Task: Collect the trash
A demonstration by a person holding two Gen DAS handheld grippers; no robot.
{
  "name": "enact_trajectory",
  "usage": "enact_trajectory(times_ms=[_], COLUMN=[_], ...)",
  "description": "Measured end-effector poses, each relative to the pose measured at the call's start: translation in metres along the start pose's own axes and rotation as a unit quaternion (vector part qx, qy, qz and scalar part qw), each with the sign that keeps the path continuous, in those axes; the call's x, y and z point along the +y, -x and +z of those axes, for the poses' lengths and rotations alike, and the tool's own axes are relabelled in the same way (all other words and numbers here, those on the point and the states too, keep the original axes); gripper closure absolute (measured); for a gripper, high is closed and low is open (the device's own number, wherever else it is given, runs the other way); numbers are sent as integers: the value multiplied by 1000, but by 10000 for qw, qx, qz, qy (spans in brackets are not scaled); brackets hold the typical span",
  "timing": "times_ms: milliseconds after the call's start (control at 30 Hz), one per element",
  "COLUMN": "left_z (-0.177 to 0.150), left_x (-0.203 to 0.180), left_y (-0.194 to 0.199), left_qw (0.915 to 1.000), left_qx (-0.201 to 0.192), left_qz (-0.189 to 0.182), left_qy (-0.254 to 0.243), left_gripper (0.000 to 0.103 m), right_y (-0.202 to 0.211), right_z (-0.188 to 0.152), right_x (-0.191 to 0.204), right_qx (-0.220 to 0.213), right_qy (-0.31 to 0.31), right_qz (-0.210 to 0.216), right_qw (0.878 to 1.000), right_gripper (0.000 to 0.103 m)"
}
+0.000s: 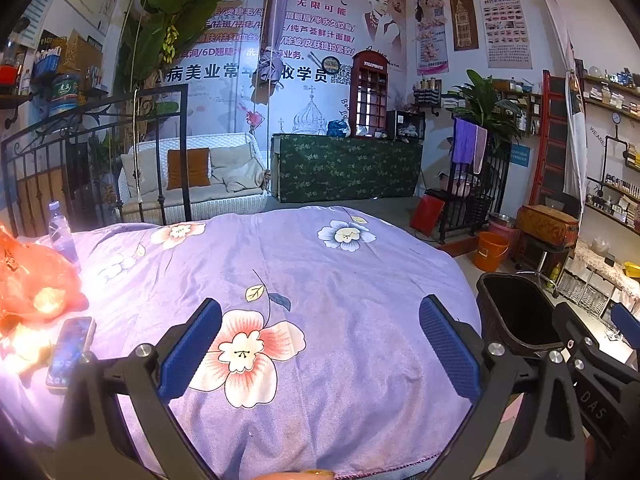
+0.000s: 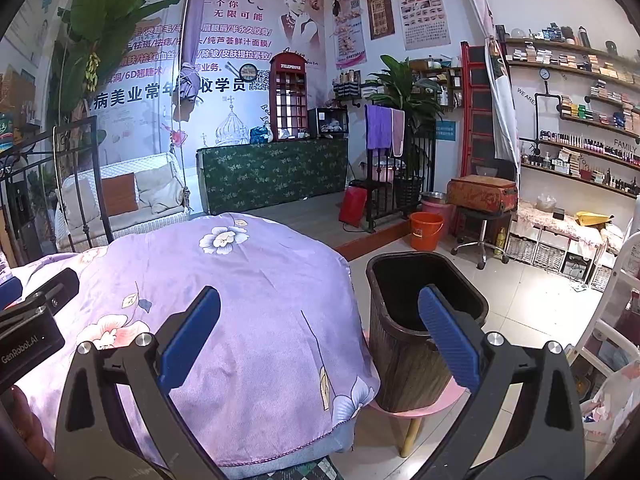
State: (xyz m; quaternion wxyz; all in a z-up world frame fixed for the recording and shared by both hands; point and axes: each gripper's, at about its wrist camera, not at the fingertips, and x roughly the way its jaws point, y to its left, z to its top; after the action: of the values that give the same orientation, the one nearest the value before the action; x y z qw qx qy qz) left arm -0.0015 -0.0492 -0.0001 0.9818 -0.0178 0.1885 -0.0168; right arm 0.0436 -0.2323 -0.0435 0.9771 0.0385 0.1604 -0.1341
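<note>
Left gripper (image 1: 320, 344), right gripper (image 2: 319, 332): both spread wide, empty, over the floral bedspread (image 1: 320, 248). Near left: phone (image 1: 70, 354). Beyond it, an orange plastic bag (image 1: 34, 280), likely trash; light, limp, crinkly, best pinched at a bunched fold. Right: dark wastebasket (image 2: 404, 360) on a pink stool.

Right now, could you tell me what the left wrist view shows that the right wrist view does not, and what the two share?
Only the left wrist view shows the orange plastic bag, the water bottle and the phone, all at the left edge of the bed. Only the right wrist view shows the pink stool under the bin and the white chair at the far right. Both show the purple floral bedspread, the dark trash bin, the orange bucket and open, empty tongs: left tongs, right tongs.
</note>
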Motion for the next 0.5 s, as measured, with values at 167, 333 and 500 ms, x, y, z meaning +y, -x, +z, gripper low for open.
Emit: enact_trajectory(times_ms=[167, 333, 500], left_z=[0, 0, 0], left_x=[0, -1, -3], left_y=[0, 0, 0], left_qw=[10000, 10000, 10000], left_qx=[3, 6, -18], left_qz=[-1, 11, 16], left_qy=[8, 4, -6], left_gripper=[5, 5, 5], right_y=[0, -1, 0], right_z=[0, -1, -1], right_x=[0, 2, 1], right_qx=[11, 22, 31], right_qy=[-11, -22, -25], right_qz=[-1, -4, -3], right_qw=[10000, 10000, 10000], right_gripper=[5, 5, 5])
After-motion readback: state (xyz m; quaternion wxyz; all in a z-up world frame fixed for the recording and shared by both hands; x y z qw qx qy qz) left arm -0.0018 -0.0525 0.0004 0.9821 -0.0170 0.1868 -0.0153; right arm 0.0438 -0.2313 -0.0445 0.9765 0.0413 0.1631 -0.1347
